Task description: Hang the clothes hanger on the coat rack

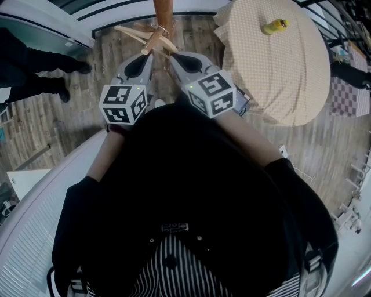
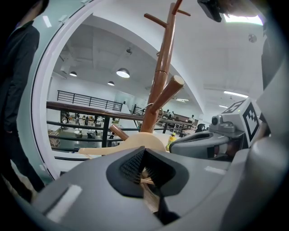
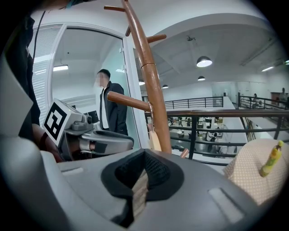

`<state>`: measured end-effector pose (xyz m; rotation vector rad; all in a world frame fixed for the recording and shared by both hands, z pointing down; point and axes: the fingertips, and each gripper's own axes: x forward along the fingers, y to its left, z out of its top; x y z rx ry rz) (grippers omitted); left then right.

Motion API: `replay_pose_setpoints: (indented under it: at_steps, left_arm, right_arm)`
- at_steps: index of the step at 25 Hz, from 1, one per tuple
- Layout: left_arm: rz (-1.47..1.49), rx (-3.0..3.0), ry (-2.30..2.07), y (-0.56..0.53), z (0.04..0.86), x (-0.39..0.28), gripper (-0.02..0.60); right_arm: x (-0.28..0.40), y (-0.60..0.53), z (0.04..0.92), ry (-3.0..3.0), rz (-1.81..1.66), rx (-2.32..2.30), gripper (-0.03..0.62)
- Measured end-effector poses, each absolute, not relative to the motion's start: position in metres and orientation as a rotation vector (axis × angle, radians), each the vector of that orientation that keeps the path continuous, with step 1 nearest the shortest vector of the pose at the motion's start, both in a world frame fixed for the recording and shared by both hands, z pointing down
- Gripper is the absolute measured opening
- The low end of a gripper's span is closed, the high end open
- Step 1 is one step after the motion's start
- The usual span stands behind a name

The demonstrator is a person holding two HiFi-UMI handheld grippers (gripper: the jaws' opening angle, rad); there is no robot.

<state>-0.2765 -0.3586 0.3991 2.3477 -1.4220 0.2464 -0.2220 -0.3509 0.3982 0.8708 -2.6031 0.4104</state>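
Note:
A light wooden hanger is held up against the brown coat rack pole, with both grippers on it from below. My left gripper is shut on the hanger's left part; pale wood shows between its pads, and the hanger's curved shoulder lies just ahead. My right gripper is shut on the right part, with wood pinched between its jaws. The metal hook rises to a peg on the rack. I cannot tell whether the hook rests on the peg.
A round table with a beige cloth and a yellow bottle stands to the right. A person in dark clothes stands behind the rack by a glass door. A dark railing runs beyond.

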Motion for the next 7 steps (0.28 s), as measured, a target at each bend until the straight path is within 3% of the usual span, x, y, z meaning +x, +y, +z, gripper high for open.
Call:
replay_pose_setpoints:
  at_steps: [7]
  left_arm:
    - [0.223, 2.347, -1.413, -0.3581, 0.4032, -0.2753, 0.003]
  right_arm:
    - [-0.2243, -0.3489, 0.4031, -2.603, 0.405, 0.86, 0.002]
